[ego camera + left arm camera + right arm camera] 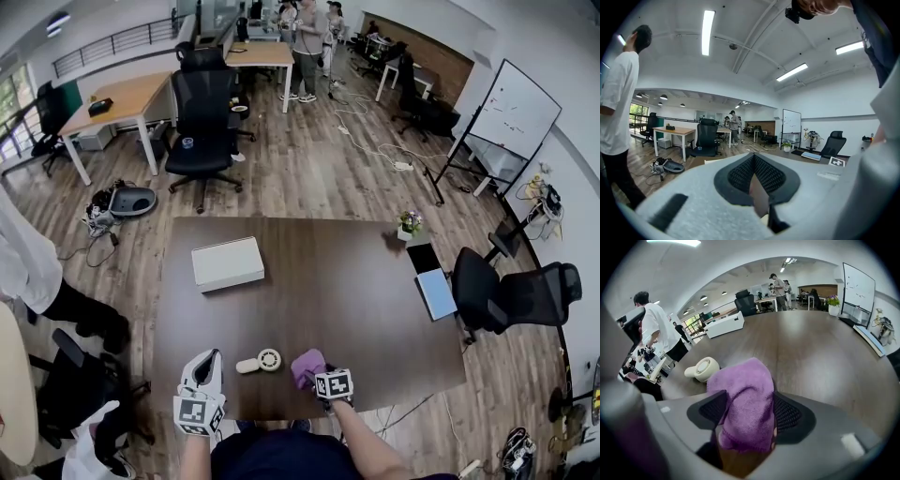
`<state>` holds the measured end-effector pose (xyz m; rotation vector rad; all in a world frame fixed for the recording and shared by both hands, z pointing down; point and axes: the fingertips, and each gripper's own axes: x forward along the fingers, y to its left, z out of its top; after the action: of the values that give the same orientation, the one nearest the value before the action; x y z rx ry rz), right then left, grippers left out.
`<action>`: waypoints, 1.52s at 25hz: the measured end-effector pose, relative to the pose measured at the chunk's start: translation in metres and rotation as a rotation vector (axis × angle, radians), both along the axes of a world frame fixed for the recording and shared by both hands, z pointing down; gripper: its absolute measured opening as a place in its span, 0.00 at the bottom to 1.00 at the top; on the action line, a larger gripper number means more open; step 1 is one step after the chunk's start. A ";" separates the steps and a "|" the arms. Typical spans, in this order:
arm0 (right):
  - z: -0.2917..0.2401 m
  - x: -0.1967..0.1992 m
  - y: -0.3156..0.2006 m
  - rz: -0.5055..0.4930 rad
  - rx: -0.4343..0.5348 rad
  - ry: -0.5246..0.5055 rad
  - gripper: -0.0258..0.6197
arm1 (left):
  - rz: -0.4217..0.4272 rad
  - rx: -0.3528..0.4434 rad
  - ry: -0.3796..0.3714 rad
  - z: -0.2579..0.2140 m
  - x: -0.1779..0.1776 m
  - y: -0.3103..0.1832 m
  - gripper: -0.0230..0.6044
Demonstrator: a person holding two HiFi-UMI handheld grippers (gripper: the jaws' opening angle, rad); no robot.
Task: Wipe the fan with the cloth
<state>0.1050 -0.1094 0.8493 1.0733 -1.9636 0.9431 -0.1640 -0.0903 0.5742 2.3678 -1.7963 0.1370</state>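
Low at the left of the head view, the left gripper [210, 360] hangs just off the near edge of the dark surface [328, 281]. Its own view shows the jaws [753, 161] pressed together with nothing between them. It points out across the room rather than at the work, so it looks parked, probably waiting to steady something later.

Just right of it, the small cream fan [262, 361] lies flat on the surface near the bottom edge, handle toward the left and round grille facing up. Nothing touches it, so the wiping is not yet under way.

Right beside the fan sits the purple cloth [307, 364], bunched in a soft heap. The right gripper [319, 375] tilts down over it. In its own view the jaws stand wide apart with the cloth [745, 380] between them, one on each side and not pinching it. That straddle looks like the set-up for a pick. The fan [704, 368] lies close at the upper left.
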 end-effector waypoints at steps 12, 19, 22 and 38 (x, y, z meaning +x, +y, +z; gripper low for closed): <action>0.002 0.007 0.000 0.035 0.030 0.073 0.25 | 0.016 -0.122 -0.036 0.060 -0.004 0.006 0.03; -0.007 0.007 -0.002 0.048 0.050 0.060 0.24 | 0.116 -0.282 -0.139 0.128 0.006 0.009 0.03; -0.008 0.004 0.001 0.037 0.052 0.053 0.24 | 0.201 -0.352 -0.191 0.154 0.018 0.009 0.18; -0.011 0.001 0.017 0.006 0.049 0.048 0.24 | 0.533 -0.635 -0.449 0.259 0.045 0.011 0.45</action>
<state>0.1057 -0.0920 0.8382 1.1205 -1.9541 0.8682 -0.1187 -0.0791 0.8334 2.3400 -0.9526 1.1840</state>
